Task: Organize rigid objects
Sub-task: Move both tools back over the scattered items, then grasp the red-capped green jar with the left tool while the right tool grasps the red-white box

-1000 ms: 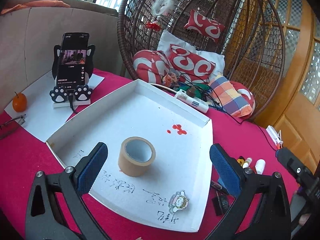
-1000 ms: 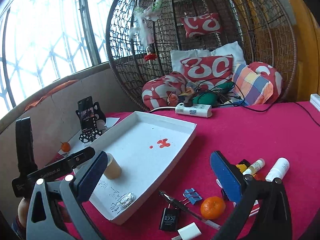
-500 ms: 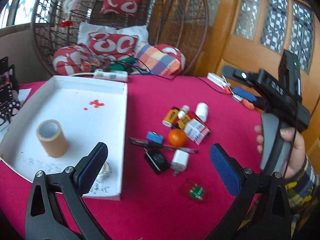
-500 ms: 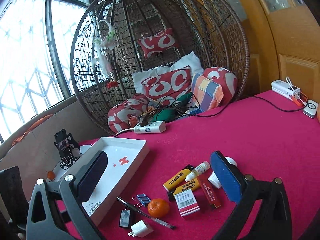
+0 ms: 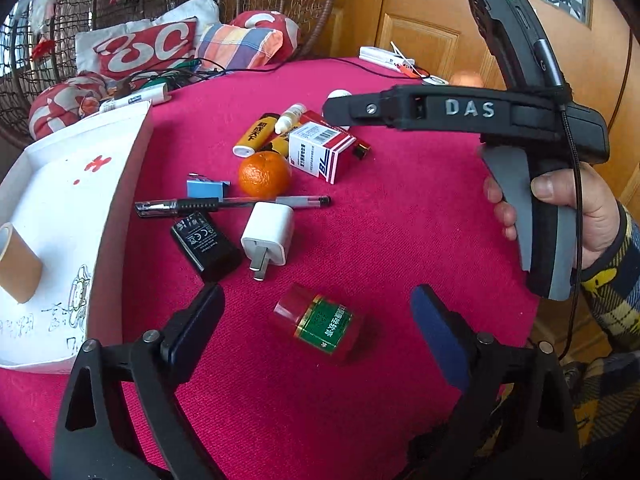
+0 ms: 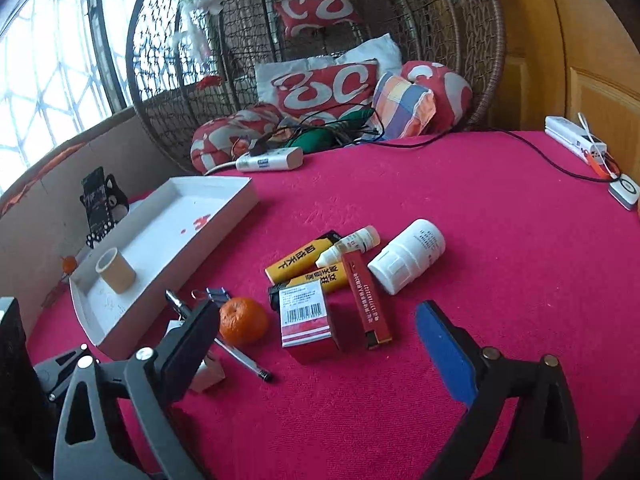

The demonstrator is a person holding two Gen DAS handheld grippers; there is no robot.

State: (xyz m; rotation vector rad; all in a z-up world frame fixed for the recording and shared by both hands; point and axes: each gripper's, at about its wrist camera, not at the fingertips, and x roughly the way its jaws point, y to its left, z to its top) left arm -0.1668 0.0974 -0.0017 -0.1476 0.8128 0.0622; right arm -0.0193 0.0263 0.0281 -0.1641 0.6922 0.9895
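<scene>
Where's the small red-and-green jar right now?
In the left wrist view the small jar lies on its side on the red cloth, between the closing left gripper's fingers but untouched, just below the white charger.

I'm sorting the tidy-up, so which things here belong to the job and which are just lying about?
Job: tray, tape roll, jar, charger, pen, orange, white bottle.
Lying about: cushions, power strip, phone stand.

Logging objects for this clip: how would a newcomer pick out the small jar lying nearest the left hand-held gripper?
Start at the white tray on the red tablecloth, then pass the white charger plug toward the camera. The jar lies alone on its side: red lid, gold-rimmed green label.
</scene>
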